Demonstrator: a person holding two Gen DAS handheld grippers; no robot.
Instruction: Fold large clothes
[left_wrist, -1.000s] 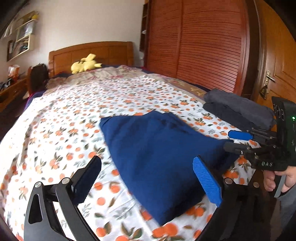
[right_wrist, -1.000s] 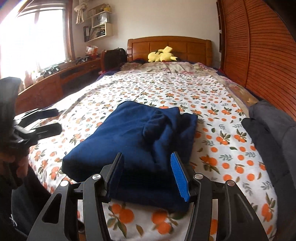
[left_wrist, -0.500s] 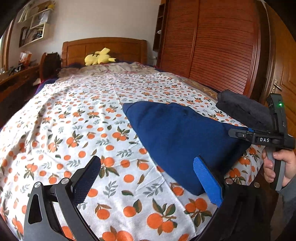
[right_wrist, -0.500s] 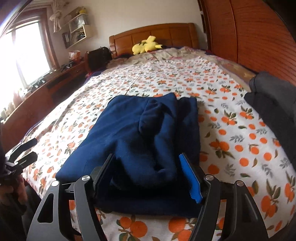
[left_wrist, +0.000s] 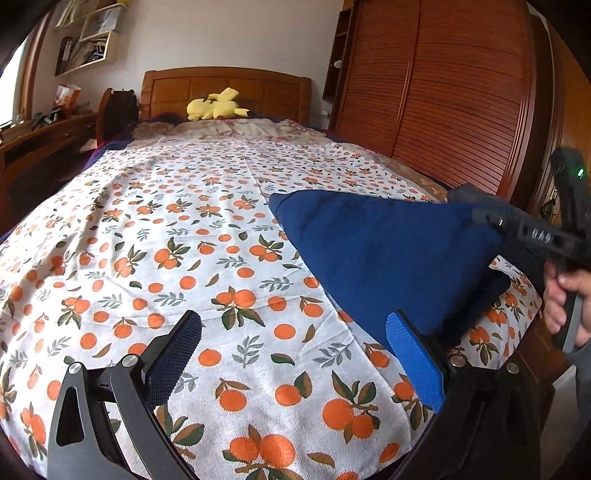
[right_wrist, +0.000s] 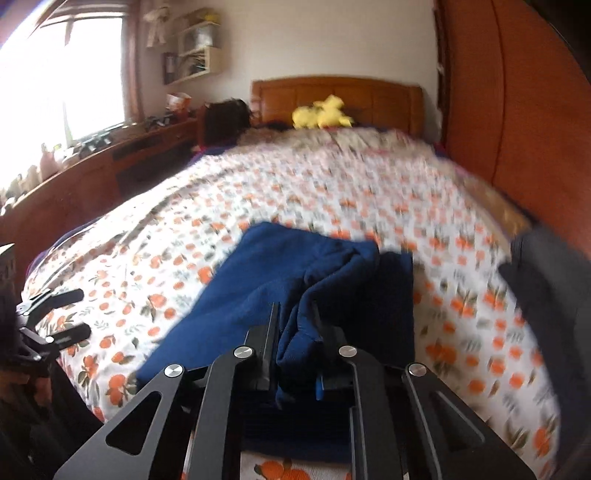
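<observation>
The right gripper (right_wrist: 295, 325) has its jaws clamped on a bunched fold of the folded navy garment (right_wrist: 295, 273), which lies ahead of them on the bed's orange-print sheet (right_wrist: 332, 184). A dark grey folded pile (right_wrist: 546, 288) sits to the right of the jaws, near the wooden wardrobe (right_wrist: 517, 110). The left gripper (left_wrist: 291, 354) hovers with jaws spread wide and nothing between them, the garment just right of its blue pad. Far ahead, a yellow plush toy (left_wrist: 214, 107) rests by the headboard (left_wrist: 229, 85).
</observation>
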